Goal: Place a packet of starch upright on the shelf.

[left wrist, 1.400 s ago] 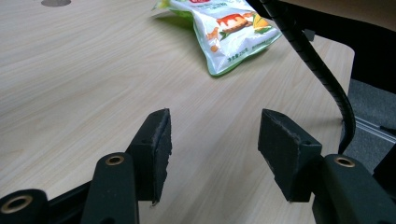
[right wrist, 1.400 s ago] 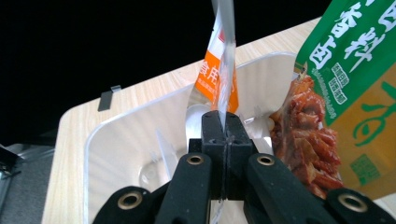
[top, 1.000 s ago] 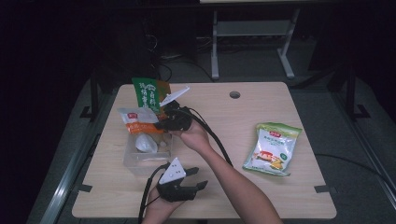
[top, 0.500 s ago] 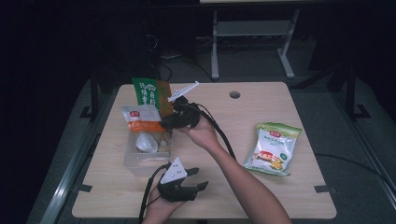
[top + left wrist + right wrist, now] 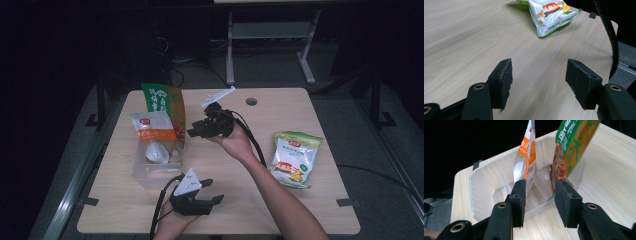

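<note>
**Desk:** Where are your two grippers on the table?

**Caption writer:** Your left gripper [image 5: 207, 192] sits low at the near edge of the wooden table [image 5: 320, 215], grey three-cornered plate on top, jaws spread wide over bare wood with nothing between them. From its own camera the two black pads [image 5: 504, 80] stand well apart, and a green-edged snack pouch [image 5: 550, 13] lies flat on the table beyond them (a black cable curves down the right of that view).

**Desk:** And your right?

**Caption writer:** Your right hand [image 5: 235, 142] holds the right gripper [image 5: 195, 131] raised near the middle of the table, pointed at the clear plastic bin [image 5: 142, 175]. Its jaws are partly open and grip nothing; in its own view the gap between them frames the bin's near wall [image 5: 486, 182].

**Desk:** What is in the bin?

**Caption writer:** Two packets stand upright in it. An orange-and-white packet [image 5: 152, 127] is on your left side, and a green-and-orange packet [image 5: 162, 100] stands just behind and beside it. From the right gripper view the orange-and-white packet [image 5: 526, 157] rises above the left jaw and the green one [image 5: 571, 142] leans above the right jaw. A white rounded object [image 5: 156, 154] also lies in the bin; you cannot tell what it is.

**Desk:** The pouch on the table?

**Caption writer:** In the high view, the snack pouch [image 5: 292, 160] lies flat to the right of your forearm, well apart from the bin.
</note>
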Tool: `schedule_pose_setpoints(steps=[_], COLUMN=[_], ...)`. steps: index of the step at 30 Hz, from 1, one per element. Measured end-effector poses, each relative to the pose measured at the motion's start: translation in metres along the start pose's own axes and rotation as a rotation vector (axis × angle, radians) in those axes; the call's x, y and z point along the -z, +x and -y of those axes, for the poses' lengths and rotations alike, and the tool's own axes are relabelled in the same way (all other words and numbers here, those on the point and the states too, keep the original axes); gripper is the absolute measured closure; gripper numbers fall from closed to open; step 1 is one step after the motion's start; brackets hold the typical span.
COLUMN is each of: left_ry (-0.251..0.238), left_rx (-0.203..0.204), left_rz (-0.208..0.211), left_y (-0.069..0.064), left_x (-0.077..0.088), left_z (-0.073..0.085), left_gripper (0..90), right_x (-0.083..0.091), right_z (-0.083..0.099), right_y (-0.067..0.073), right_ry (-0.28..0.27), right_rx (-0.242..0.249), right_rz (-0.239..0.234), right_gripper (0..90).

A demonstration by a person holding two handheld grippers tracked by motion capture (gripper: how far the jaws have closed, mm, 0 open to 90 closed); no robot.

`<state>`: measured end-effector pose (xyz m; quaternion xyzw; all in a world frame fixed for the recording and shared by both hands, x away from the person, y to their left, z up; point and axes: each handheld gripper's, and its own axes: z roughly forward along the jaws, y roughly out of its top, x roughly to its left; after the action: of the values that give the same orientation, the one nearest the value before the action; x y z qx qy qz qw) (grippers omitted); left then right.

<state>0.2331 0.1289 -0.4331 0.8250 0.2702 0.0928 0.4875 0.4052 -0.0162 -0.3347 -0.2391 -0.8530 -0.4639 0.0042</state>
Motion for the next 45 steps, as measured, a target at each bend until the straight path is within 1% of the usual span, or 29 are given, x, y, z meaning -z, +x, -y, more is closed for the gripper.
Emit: schedule_pose_setpoints(steps=[2,8,13,19,20,22,23,25,26,27,29,32,33,35,36,39,41,45], left_ry=[-0.002,-0.003,-0.004,-0.005,-0.009,-0.012,-0.008,-0.009,-0.005,0.000,0.000,0.003,-0.004,0.005,0.004,0.008,0.016,0.028], left_rx=[0.001,0.002,0.003,0.003,0.010,0.017,0.008,0.012,0.011,0.000,0.015,0.009,0.012,0.011,0.005,0.012,0.005,0.003], left_rz=[-0.001,-0.004,-0.005,-0.004,-0.002,0.008,0.007,0.008,0.010,0.009,0.022,0.024,0.028,0.036,0.039,0.051,0.055,0.063], left_y=[0.000,0.001,0.001,0.001,0.000,0.001,0.001,0.000,0.000,0.001,0.000,-0.001,-0.002,-0.003,-0.003,-0.005,-0.006,-0.009], left_x=[0.000,0.000,0.000,0.000,-0.001,-0.001,-0.001,-0.001,-0.001,-0.002,-0.004,-0.006,-0.008,-0.010,-0.011,-0.016,-0.018,-0.025], left_z=[0.000,0.000,-0.001,0.000,-0.001,-0.001,-0.001,-0.002,-0.002,-0.003,-0.003,-0.003,-0.004,-0.005,-0.005,-0.005,-0.006,-0.007], left_gripper=[37.4,37.3,37.3,37.2,37.2,37.0,37.0,37.0,37.0,37.0,36.9,35.9,35.8,35.9,35.8,35.7,35.7,34.5], right_x=[0.005,0.019,0.027,0.040,0.043,0.050,0.052,0.058,0.062,0.065,0.072,0.081,0.084,0.091,0.095,0.106,0.114,0.130], right_z=[0.004,0.015,0.020,0.029,0.031,0.036,0.038,0.043,0.046,0.049,0.054,0.061,0.064,0.070,0.073,0.083,0.088,0.100], right_y=[-0.002,-0.008,-0.012,-0.015,-0.017,-0.019,-0.020,-0.023,-0.024,-0.026,-0.028,-0.030,-0.031,-0.034,-0.035,-0.039,-0.041,-0.044], right_ry=[0.001,-0.007,-0.011,-0.008,-0.008,-0.008,-0.005,-0.010,-0.011,-0.008,-0.014,-0.008,-0.009,-0.006,-0.004,-0.009,0.004,-0.007], right_rx=[0.004,-0.022,-0.030,-0.039,-0.041,-0.059,-0.062,-0.065,-0.077,-0.081,-0.090,-0.104,-0.102,-0.111,-0.121,-0.142,-0.160,-0.174], right_rz=[0.007,0.013,0.016,0.030,0.035,0.040,0.044,0.053,0.058,0.063,0.069,0.081,0.088,0.095,0.097,0.106,0.107,0.136], right_gripper=[58.7,57.3,56.6,54.5,53.9,53.1,52.9,52.4,52.1,51.8,51.1,50.0,49.7,48.7,48.0,45.6,44.3,43.1])
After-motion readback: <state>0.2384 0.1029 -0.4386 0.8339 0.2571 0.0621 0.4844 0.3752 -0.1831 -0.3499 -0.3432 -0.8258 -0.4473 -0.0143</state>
